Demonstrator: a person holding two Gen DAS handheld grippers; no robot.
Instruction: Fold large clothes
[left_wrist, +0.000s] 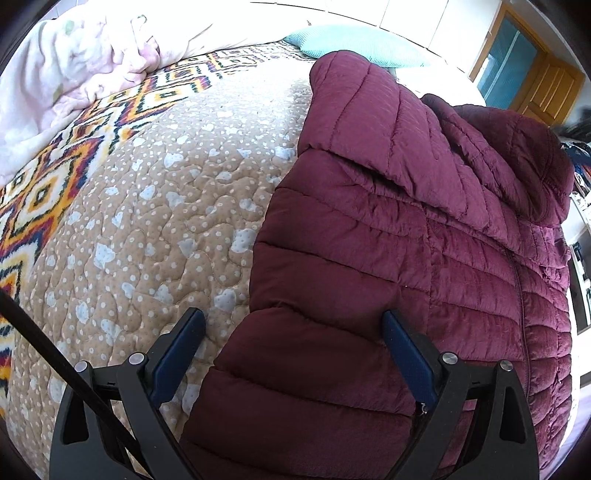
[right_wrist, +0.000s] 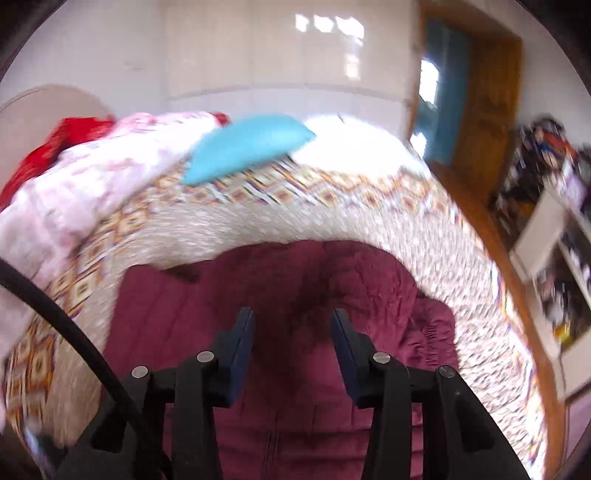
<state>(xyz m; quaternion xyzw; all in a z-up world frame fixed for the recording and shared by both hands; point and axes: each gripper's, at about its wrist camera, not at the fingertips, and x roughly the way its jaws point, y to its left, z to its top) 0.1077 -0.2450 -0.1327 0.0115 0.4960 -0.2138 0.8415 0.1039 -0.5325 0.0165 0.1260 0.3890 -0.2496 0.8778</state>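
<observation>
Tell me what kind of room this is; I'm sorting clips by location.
Most likely a bedroom: a maroon puffer jacket lies on a bed's quilted bedspread, with a turquoise pillow and crumpled pink bedding near its head, and a wooden door beyond.

We get bright daylight, blown-out wall; left view sharp, right view motion-blurred, fisheye edges warped w/ vignette.

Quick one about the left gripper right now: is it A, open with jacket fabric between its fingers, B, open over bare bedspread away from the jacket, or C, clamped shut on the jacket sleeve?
A: the left gripper has its jaws spread wide, with the maroon puffer jacket lying between them.
</observation>
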